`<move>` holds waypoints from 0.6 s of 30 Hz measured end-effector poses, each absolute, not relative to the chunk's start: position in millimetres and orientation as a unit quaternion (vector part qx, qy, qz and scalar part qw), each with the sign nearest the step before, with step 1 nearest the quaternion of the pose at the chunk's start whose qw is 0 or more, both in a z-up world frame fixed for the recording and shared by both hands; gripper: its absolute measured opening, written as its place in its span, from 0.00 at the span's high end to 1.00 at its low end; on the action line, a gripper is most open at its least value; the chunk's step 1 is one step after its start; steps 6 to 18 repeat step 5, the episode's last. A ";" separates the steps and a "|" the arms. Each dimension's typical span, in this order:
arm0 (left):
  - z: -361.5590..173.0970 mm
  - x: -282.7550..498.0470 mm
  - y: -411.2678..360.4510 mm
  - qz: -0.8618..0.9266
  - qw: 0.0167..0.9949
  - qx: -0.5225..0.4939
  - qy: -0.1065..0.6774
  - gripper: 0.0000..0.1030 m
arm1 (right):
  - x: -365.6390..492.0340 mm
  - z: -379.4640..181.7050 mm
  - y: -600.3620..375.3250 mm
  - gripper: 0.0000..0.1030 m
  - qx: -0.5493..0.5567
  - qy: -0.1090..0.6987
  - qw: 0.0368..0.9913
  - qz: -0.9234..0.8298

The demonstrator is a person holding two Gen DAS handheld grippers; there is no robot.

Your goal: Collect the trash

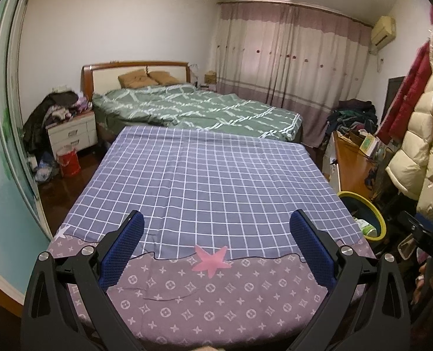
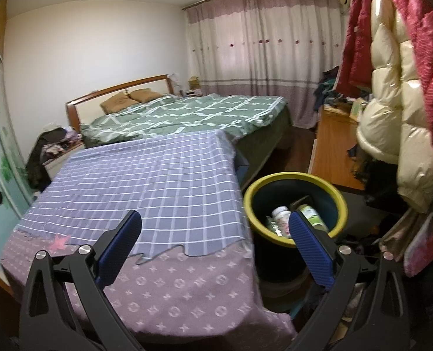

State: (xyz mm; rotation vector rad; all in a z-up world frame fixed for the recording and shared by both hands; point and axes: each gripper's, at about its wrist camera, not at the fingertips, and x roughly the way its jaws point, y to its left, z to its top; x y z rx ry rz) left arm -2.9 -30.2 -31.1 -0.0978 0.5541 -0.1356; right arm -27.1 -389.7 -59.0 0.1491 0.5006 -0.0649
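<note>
Both grippers hung open and empty above a cloth-covered table, the trash bin standing at its right edge.

Nearest the cameras, the left gripper (image 1: 216,219) had its blue pads spread wide over the checked tablecloth (image 1: 216,181), gripping nothing, a pink star patch (image 1: 210,260) lying on the cloth between the fingers. The right gripper (image 2: 215,219) was equally wide open and empty, its left finger over the cloth and its right finger overlapping the yellow-rimmed bin (image 2: 337,196) just beside the table. Inside the bin lay a white bottle (image 2: 280,213) and a green-labelled container (image 2: 311,215), close beyond the right fingertip. Farther back stood a green-quilted bed (image 2: 187,114), then pink curtains (image 2: 260,44).
</note>
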 end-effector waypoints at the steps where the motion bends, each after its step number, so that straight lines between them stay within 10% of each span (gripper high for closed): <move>1: -32.8 5.7 -26.3 -0.063 0.957 -0.051 0.277 0.05 | -21.9 -58.5 -390.2 0.07 0.084 0.252 0.964 -0.014; 18: -46.2 60.1 -13.2 -0.036 0.953 -0.037 0.300 0.05 | 11.6 -57.3 -381.6 0.07 0.088 0.265 0.960 0.016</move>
